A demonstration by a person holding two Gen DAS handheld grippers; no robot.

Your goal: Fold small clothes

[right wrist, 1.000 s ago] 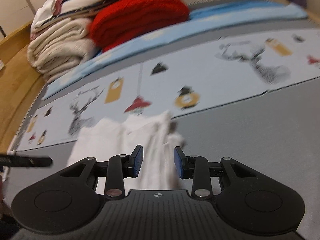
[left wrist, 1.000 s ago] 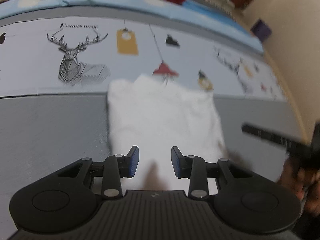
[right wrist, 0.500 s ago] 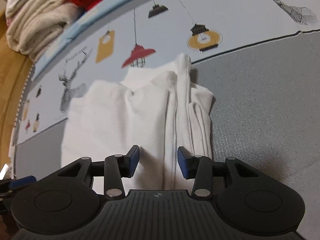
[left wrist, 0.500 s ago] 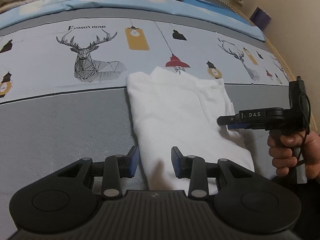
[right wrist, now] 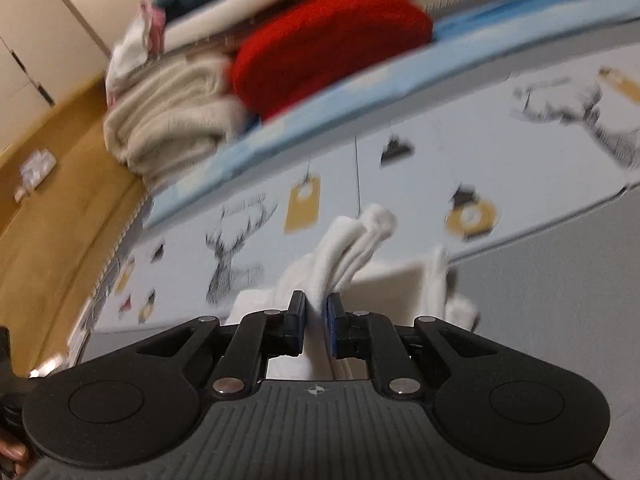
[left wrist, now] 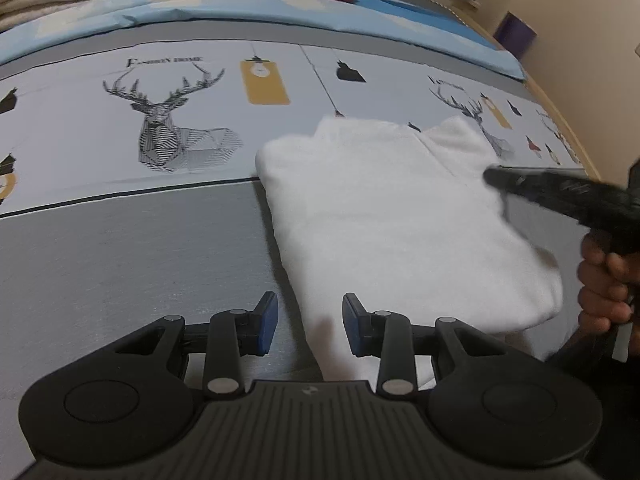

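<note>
A small white garment (left wrist: 392, 216) lies partly folded on the printed bedsheet (left wrist: 120, 240). My left gripper (left wrist: 308, 322) hovers open over the garment's near left edge, with only a strip of cloth under the gap and the pads not pressing. In the left wrist view my right gripper (left wrist: 494, 178) comes in from the right, held by a hand (left wrist: 604, 280), its tips at the garment's right side. In the right wrist view my right gripper (right wrist: 316, 320) is closing, its blue pads pinching a bunch of layered white cloth (right wrist: 352, 248) that rises above the jaws.
Folded beige blankets (right wrist: 168, 120) and a red knit (right wrist: 328, 44) are stacked at the far side of the bed on a light blue sheet (left wrist: 240, 4). A wooden bed frame (right wrist: 60, 208) runs along the left in the right wrist view. A wall (left wrist: 560, 0) stands at the far right.
My right gripper went from open over the garment's folded right edge to clamped on it, and lifted that edge. The left gripper stayed open and nearly in place.
</note>
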